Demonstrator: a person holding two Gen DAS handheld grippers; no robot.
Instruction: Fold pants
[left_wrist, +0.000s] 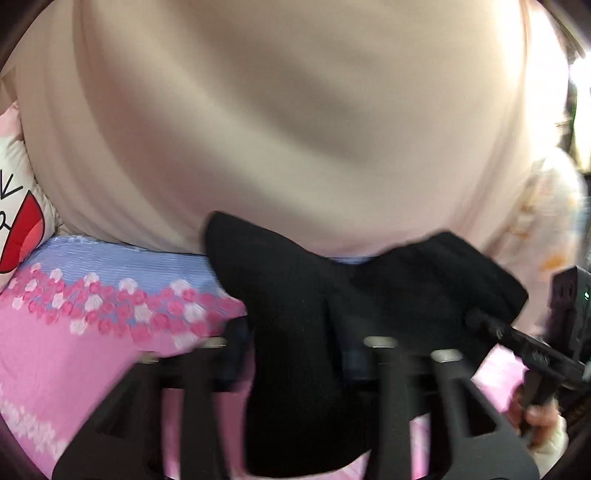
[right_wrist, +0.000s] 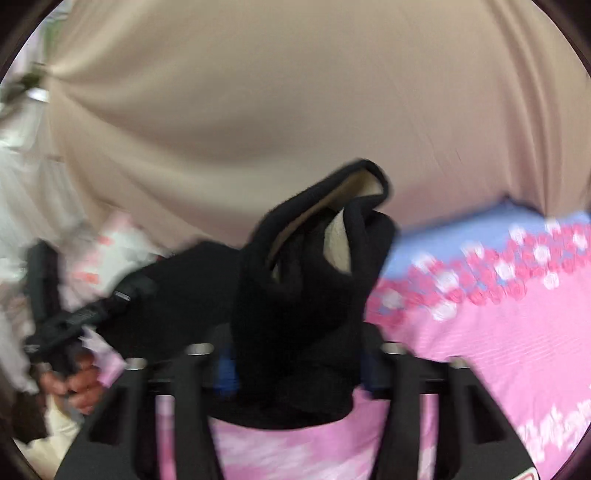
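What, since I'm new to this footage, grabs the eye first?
The black pants stand out first, bunched mid-frame between the jaws in the right wrist view, with cream lining showing at the top. A pink flowered bedspread lies below and to the right, and beige cloth fills the background.

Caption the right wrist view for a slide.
Black pants hang bunched between the right gripper's fingers above a pink floral bedspread, beige curtain behind.

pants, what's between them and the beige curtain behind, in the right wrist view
In the right wrist view nothing stands between the black pants and the beige curtain. To the right, only the blue edge of the pink flowered bedspread runs up to the curtain.
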